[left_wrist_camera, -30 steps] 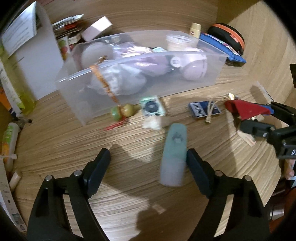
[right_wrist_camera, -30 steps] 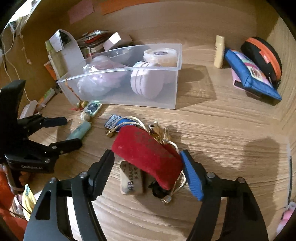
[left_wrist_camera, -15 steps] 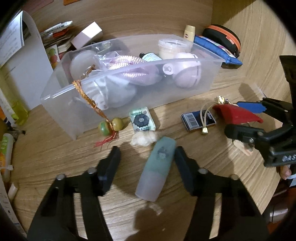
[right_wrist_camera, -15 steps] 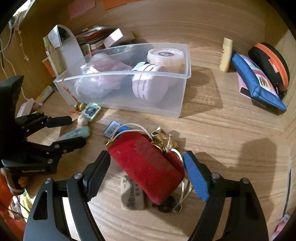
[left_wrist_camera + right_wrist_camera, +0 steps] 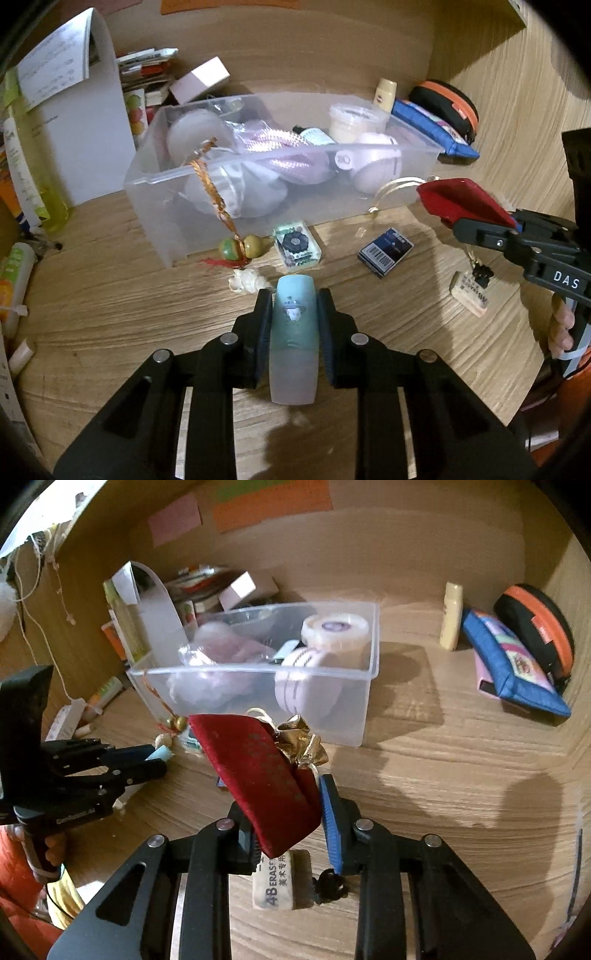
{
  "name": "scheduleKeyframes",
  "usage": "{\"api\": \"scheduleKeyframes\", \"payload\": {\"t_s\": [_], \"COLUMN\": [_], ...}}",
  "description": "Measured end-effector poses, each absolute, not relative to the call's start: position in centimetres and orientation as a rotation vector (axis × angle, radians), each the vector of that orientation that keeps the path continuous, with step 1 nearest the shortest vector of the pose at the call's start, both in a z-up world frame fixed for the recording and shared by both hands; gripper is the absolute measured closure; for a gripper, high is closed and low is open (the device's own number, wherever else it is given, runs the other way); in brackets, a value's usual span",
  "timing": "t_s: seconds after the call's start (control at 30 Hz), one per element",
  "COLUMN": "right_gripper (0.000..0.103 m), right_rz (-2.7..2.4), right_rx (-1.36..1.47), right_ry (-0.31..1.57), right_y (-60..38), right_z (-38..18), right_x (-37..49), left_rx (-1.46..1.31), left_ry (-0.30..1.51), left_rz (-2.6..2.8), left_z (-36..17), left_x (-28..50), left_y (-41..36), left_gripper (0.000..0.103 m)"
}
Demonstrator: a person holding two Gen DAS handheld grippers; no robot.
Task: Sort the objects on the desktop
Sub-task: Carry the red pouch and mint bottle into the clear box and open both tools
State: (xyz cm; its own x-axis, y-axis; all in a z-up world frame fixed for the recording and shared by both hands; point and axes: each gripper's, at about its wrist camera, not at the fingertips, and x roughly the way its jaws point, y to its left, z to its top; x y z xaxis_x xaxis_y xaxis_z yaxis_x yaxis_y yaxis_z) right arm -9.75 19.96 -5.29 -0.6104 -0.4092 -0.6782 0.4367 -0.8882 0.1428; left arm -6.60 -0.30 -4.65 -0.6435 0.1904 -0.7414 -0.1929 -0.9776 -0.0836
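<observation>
Now the left gripper (image 5: 293, 325) is clamped on a pale blue-green frosted plastic tube (image 5: 293, 343), just in front of the clear plastic storage bin (image 5: 155, 206) on the wooden desk (image 5: 110, 295); the right gripper (image 5: 288, 827) is closing its jaws, with a red velvet pouch (image 5: 258, 771) pinched between them, also just in front of the bin; only the right wrist view shows the white eraser block (image 5: 275, 880) under that pouch and the gold bow (image 5: 301, 744) on it; only the left wrist view shows the small dark blue barcoded box (image 5: 385, 252), the square green-rimmed flower tile (image 5: 296, 245) and the two round beads on an orange cord (image 5: 242, 247) against the bin's front wall; a second ago both claws stood wide around their items, and the tube lay loose on the desk; right of the bin the desk is bare wood up to a blue zip pouch (image 5: 513, 664) at the side wall.
</observation>
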Motion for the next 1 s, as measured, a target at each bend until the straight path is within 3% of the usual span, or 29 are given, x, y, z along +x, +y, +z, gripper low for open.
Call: {"api": "scheduleKeyframes", "payload": {"t_s": [1.0], "right_gripper": [0.078], "right_rz": [-2.518], "right_rx": [0.800], "right_ry": [0.038], "right_y": [18.7], "right_z": [1.1], "right_x": [-12.1], "left_rx": [-0.897], "left_ry": [-0.125], "left_rz": [2.810], "left_z": [3.4], "left_x": [-7.8], "left_y": [-4.0], "left_gripper": [0.079]}}
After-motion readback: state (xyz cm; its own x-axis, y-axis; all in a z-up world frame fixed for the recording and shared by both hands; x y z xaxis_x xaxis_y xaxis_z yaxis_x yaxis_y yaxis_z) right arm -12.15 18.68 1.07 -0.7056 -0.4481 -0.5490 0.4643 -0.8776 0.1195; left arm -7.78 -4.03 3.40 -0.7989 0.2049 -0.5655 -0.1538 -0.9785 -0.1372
